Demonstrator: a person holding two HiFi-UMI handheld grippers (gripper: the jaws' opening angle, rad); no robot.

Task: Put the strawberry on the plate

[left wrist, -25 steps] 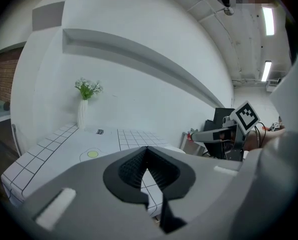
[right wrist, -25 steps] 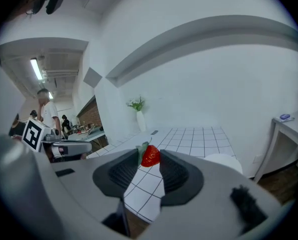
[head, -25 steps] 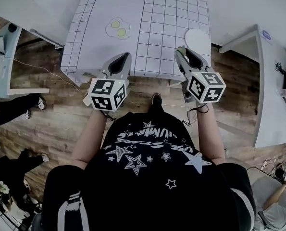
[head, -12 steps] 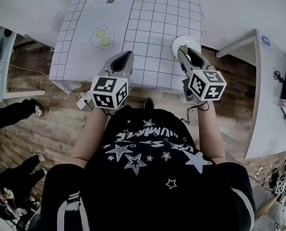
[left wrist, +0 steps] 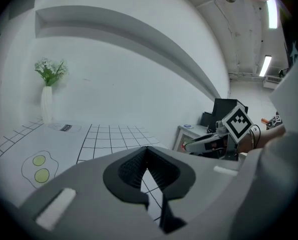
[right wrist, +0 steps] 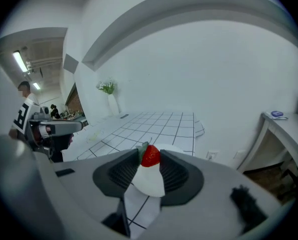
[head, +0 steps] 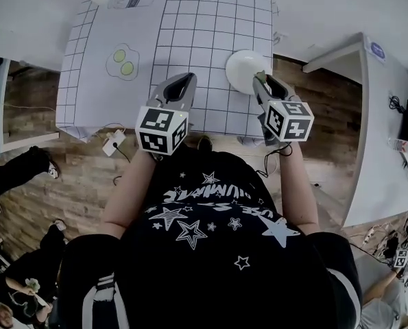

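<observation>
Red strawberry (right wrist: 150, 155) with a green leafy top, pinched between the two dark ribbed pads of the right gripper (right wrist: 150, 157), near their tips. The jaws press on it from both sides. Directly under and just ahead of those tips lies a round white plate (right wrist: 147, 183). The fruit is over the plate, but whether it touches it cannot be told.

From the head view, the right gripper (head: 264, 81) reaches over the near edge of the plate (head: 243, 68), which sits on the table (head: 210, 19) close to its near right corner. The table is covered by a white sheet printed with a black grid.

The left gripper (head: 184, 79) is level with the right one, well apart to its left, over the near edge of the table. Its jaws are pressed together at the tips with nothing between them, and only grid lines show through the narrow gap behind the tips of the left gripper (left wrist: 147, 156).

Ahead and to the left of the left gripper is a printed drawing of two fried eggs (head: 123, 62) with yellow-green yolks. Farther ahead, at the table's far left corner, stands a white vase (left wrist: 47, 104) with green stems and small pale flowers.

To the right of the right gripper, off the table, is a white side table (head: 385, 115) on a wood floor (head: 87, 177).
</observation>
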